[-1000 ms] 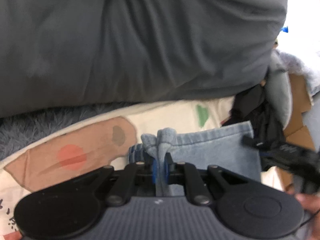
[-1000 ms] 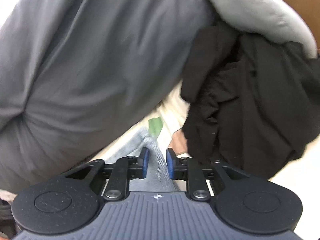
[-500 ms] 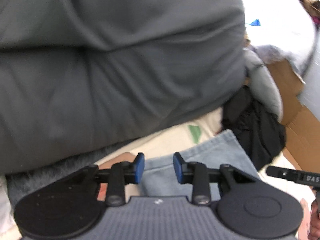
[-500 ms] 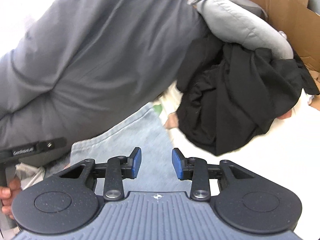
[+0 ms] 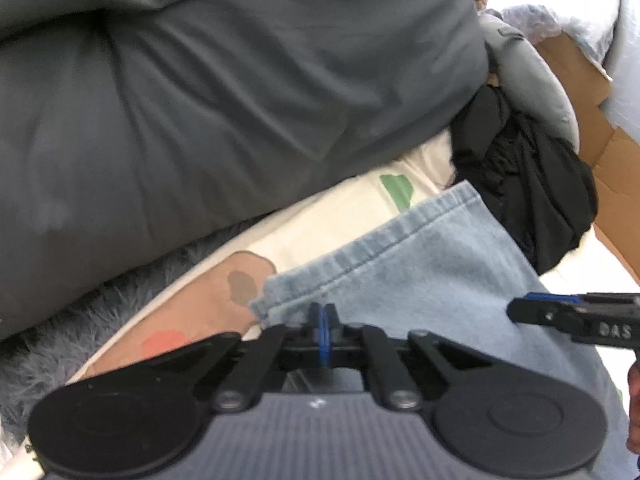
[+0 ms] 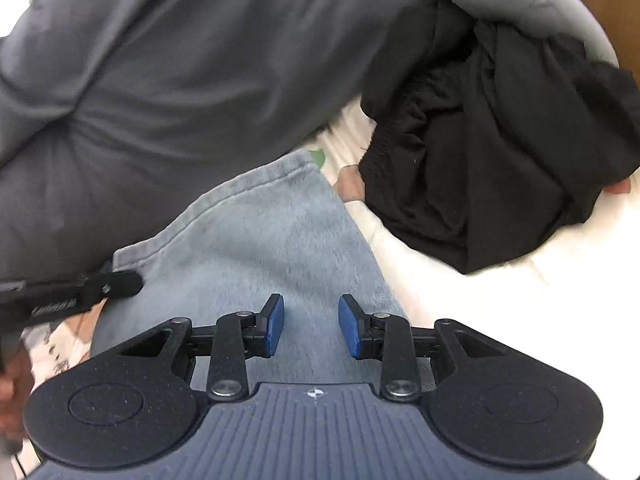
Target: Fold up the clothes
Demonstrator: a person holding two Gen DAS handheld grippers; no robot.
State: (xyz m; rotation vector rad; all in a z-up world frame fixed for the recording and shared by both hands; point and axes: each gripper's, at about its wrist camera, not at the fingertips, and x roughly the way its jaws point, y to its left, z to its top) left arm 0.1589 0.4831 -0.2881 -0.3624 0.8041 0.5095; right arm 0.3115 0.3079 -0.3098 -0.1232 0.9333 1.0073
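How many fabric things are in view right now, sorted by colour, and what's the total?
Light blue denim garment: 1
Black garment: 1
Dark grey duvet: 1
Light grey cushion: 1
Cream printed sheet: 1
Blue-grey fuzzy blanket: 1
Total: 6

Grey duvet [image 5: 224, 92], cream printed sheet [image 5: 320, 216], cardboard box [image 5: 600, 152].

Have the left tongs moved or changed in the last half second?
Yes. The left tongs stood open over the jeans half a second ago; now they are shut, nearer the hem, and the big grey cushion looks a little further off.
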